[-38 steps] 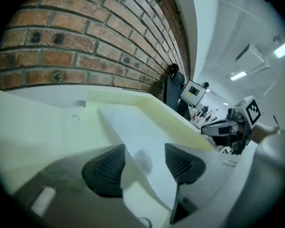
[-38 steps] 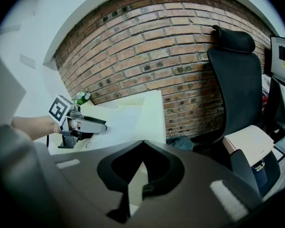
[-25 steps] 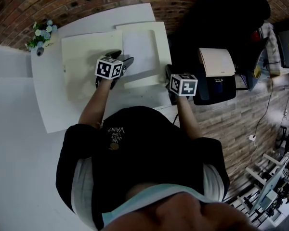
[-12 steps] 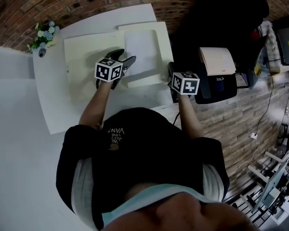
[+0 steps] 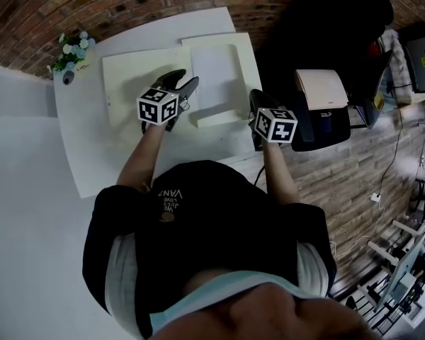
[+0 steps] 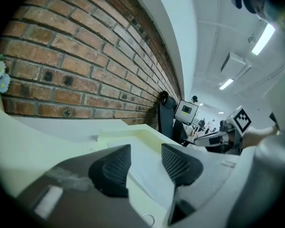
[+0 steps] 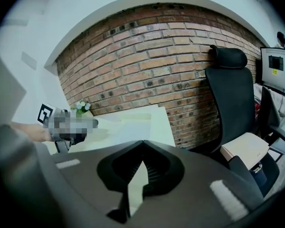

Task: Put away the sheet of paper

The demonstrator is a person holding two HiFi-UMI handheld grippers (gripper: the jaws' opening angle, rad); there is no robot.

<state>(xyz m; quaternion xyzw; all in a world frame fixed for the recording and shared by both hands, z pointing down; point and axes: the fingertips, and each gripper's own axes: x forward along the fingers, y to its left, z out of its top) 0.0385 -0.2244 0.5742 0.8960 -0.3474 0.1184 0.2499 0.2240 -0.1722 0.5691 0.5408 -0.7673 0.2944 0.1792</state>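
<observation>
The white sheet of paper (image 5: 216, 75) lies in the right half of an open cream folder (image 5: 138, 80) on the white table. My left gripper (image 5: 183, 83) is at the sheet's left edge. Its jaws are closing, with a gap still showing between them. In the left gripper view, the left gripper (image 6: 145, 161) straddles the paper (image 6: 151, 183) without its pads pressing on it. My right gripper (image 5: 254, 99) rests at the folder's right edge. In the right gripper view, the right gripper (image 7: 142, 145) is shut, tips touching, and only a pale sliver of the folder shows between the jaws.
A small pot of flowers (image 5: 71, 52) stands at the table's far left corner. A brick wall (image 7: 156, 61) runs behind the table. To the right is a black office chair (image 7: 230, 89) with a cream box (image 5: 319, 91) on its seat.
The left gripper's jaws have narrowed around the paper's edge. Both grippers have stayed almost in place while the head view shifted slightly.
</observation>
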